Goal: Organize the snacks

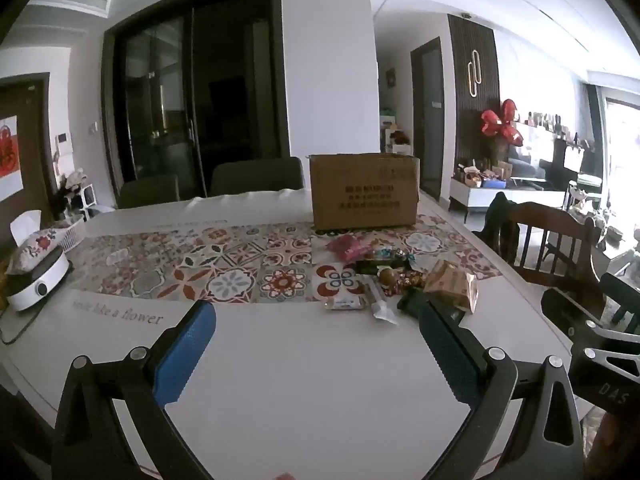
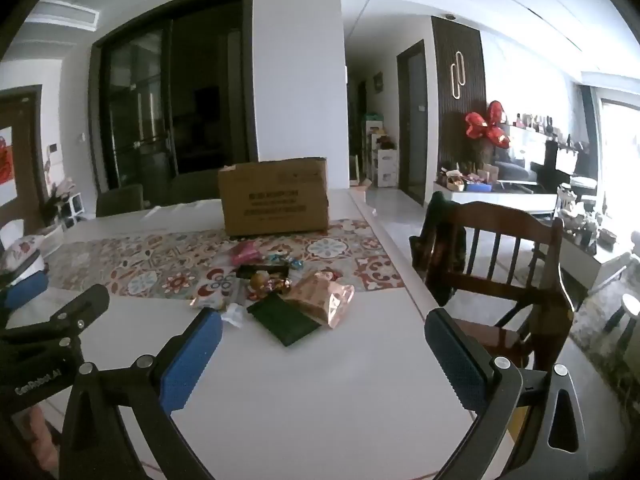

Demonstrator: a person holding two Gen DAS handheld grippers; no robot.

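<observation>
We hold the left claw (image 1: 316, 344) wide apart over the bare white near part of the counter (image 1: 304, 380), nothing between its blue pads (image 1: 184, 356). Our right claw (image 2: 320, 344) is spread just as wide and also grips nothing; it hangs over the near right part of the counter, its right finger past the counter's right edge, in front of the wooden chair (image 2: 500, 264). Just beyond both claws lies the snack pile (image 2: 280, 288), where the white surface meets the patterned runner (image 1: 224, 264), toward the right edge. Nearest our right claw is a dark green packet (image 2: 286, 320), touching a shiny tan bag (image 2: 320, 300); a pink packet (image 2: 244, 254) sits at the far side of the pile. Behind the snacks, a cardboard box (image 2: 276, 200) stands upright on the runner near the far right corner. At the left edge we see a white appliance (image 1: 38, 280) beside a floral tissue box (image 1: 34, 240).
</observation>
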